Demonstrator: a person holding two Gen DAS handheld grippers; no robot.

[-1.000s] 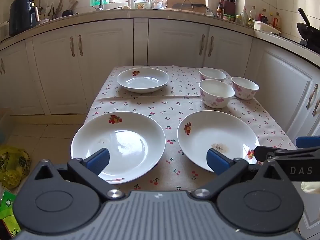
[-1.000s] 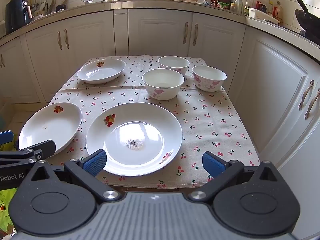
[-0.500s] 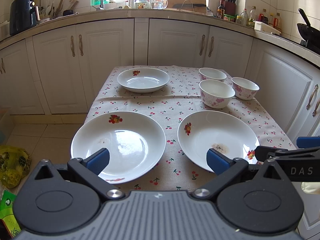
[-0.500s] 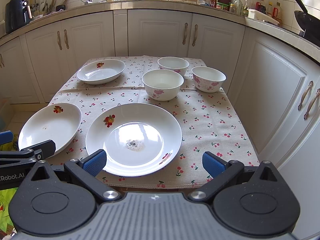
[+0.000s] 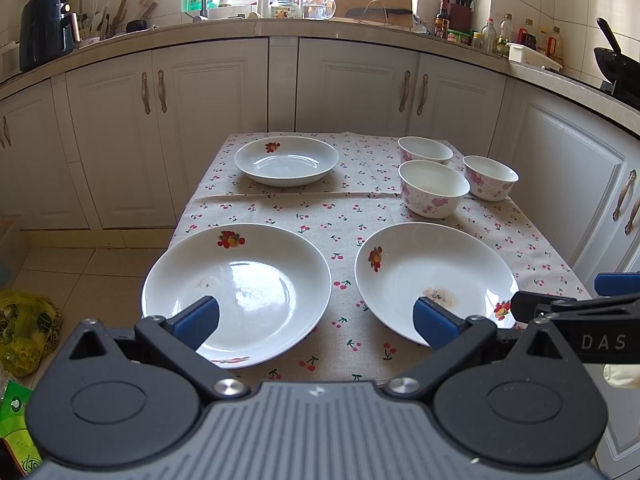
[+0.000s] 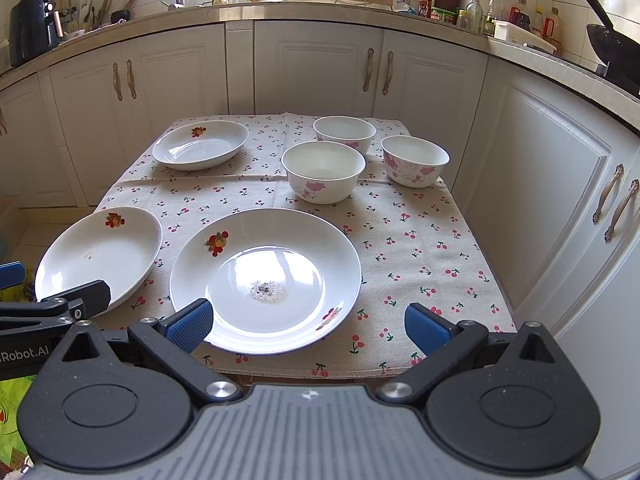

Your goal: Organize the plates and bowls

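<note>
Both tongs (image 5: 316,320) (image 6: 308,322) open, plates (image 6: 266,276) just ahead, untouched.

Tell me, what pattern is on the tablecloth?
Small red cherries with green stems on a beige tablecloth; it shows best in the right wrist view.

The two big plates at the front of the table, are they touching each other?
Apart. The left wrist view shows a strip of cherry-print tablecloth between the left plate and the right plate.
</note>
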